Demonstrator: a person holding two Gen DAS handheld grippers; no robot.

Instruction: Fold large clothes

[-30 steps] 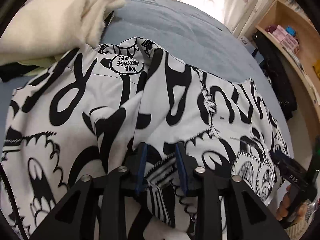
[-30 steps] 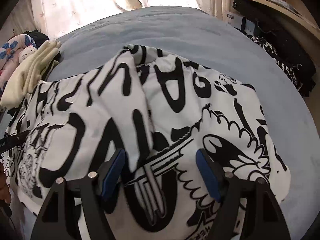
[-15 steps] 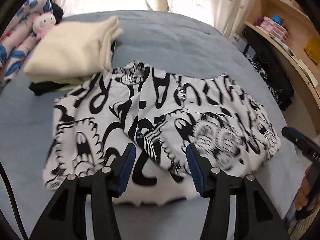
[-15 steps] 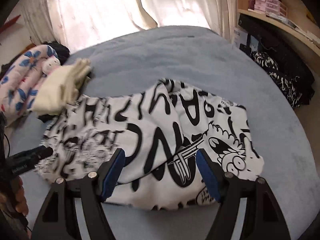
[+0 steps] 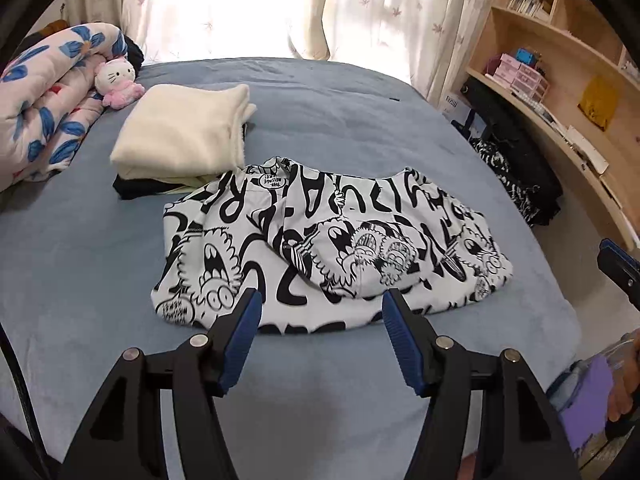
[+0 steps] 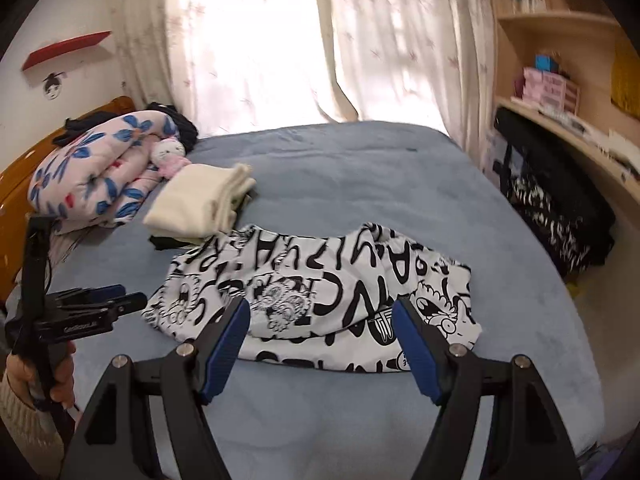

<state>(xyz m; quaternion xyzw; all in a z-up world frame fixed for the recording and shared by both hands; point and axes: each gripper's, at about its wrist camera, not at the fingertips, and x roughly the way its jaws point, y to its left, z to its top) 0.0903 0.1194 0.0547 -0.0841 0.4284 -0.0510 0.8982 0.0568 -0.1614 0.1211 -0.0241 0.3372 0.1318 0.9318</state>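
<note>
- Left wrist view: the black-and-white printed garment (image 5: 328, 240) lies folded into a soft, rumpled rectangle on the blue bedspread (image 5: 352, 120), which has a matte, fleecy nap. Bold cartoon lettering and toothy faces cover the smooth cloth.
- The left gripper (image 5: 322, 330) hangs above the garment's near edge, clear of it; its jaws are opening, ribbed blue pads (image 5: 240, 336) on black angular arms, with nothing between them.
- Just behind the garment's far left corner sits a cream folded fleece (image 5: 184, 136), thick and fuzzy, stacked on a flat black garment (image 5: 140, 189).
- Farther left of the garment is a rolled floral quilt (image 5: 48, 96), puffy with blue petals, and a white plush cat toy (image 5: 118, 82) in pink leans against it.
- Right of the garment, past the bed's edge, this view shows the right gripper (image 5: 618, 270) only as a blue-tipped black end, with part of a hand (image 5: 622, 386) below it.
- Right wrist view: the garment (image 6: 320, 296) appears lower and wider, and the right gripper (image 6: 322, 340) is poised over its near hem, fingers spread wide and empty.
- Only this view shows the left gripper (image 6: 120, 300) side-on, left of the garment, held by a hand (image 6: 36, 376) in a knitted cuff, plus an orange wooden headboard (image 6: 24, 184) and a red wall shelf (image 6: 66, 54).
- Pale curved wooden shelving (image 6: 560, 28) and sheer patterned curtains (image 6: 260, 40) rise behind the garment; a black bag (image 6: 560, 208) slumps to its right.
</note>
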